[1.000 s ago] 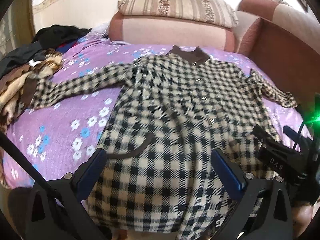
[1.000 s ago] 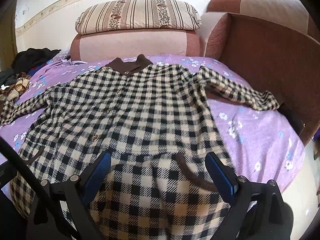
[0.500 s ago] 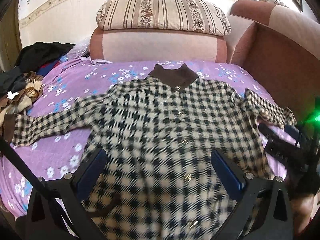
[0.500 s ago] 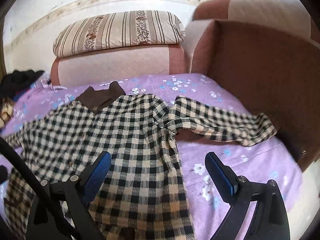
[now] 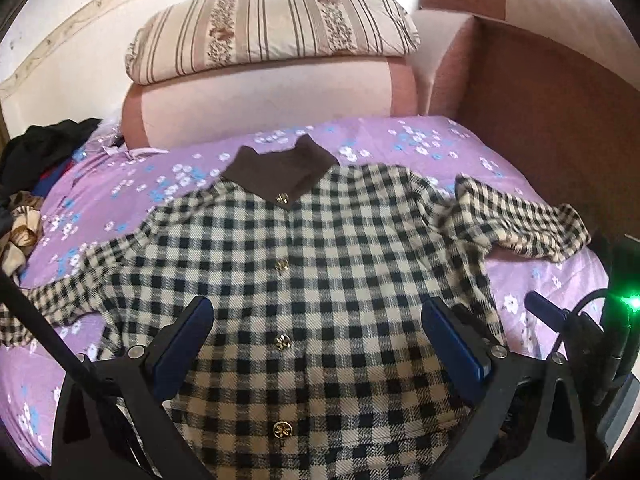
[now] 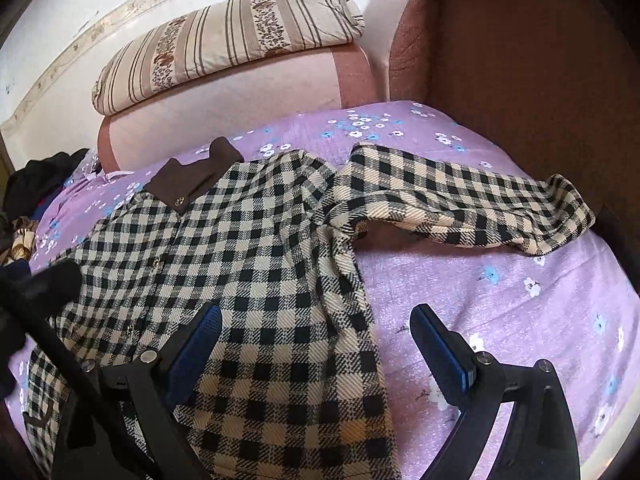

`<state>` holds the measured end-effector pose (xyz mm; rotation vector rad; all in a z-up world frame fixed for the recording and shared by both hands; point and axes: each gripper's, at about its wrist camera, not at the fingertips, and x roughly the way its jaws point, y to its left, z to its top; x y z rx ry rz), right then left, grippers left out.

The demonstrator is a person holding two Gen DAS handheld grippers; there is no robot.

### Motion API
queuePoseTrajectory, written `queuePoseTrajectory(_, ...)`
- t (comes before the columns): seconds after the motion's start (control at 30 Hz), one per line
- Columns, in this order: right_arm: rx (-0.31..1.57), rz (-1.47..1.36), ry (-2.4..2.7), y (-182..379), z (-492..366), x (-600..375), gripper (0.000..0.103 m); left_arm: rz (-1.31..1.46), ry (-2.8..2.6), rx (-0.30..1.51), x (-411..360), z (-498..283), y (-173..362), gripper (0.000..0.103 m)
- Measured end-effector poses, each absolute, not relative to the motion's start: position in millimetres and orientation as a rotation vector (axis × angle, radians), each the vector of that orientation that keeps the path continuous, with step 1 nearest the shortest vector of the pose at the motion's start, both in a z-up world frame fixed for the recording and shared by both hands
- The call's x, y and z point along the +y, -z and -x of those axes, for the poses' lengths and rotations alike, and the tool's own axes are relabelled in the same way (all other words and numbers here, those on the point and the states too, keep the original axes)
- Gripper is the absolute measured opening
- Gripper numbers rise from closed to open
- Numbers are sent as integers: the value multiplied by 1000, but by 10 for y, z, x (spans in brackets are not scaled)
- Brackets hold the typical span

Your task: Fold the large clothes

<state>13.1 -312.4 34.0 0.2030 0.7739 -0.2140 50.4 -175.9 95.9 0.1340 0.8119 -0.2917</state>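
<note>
1. A big checked coat (image 5: 320, 272) lies flat on a purple sheet (image 5: 120, 184) with little flowers on it.
2. The coat is face up. Its brown collar (image 5: 280, 172) is at the far end, and gold buttons (image 5: 282, 266) run down the middle.
3. The left sleeve (image 5: 60, 304) goes out to the left, flat on the sheet.
4. The right sleeve (image 6: 460, 204) goes out to the right. It is bent and bumpy, and its end lies close to the brown sofa arm (image 6: 520, 80).
5. The left gripper (image 5: 316, 340) hangs over the middle of the coat, near the buttons. Its two blue fingers (image 5: 184, 344) are wide apart and hold nothing.
6. The right gripper (image 6: 316, 344) hangs over the right edge of the coat. One blue finger is over the coat and the other is over the bare sheet. They are wide apart too, with nothing in them.
7. In the left wrist view, part of the right gripper shows at the right side, with a green light (image 5: 632, 302) on it.
8. A striped pillow (image 5: 272, 28) sits on a pink cushion (image 5: 260, 104) at the far end.
9. A pile of clothes (image 5: 32, 184) lies far on the left.
</note>
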Motion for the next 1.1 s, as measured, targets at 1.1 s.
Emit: queuePoseTrajectory(1.1, 676, -678, 811, -184, 154, -5684, 95, 59, 114, 866, -187, 167, -1243, 103)
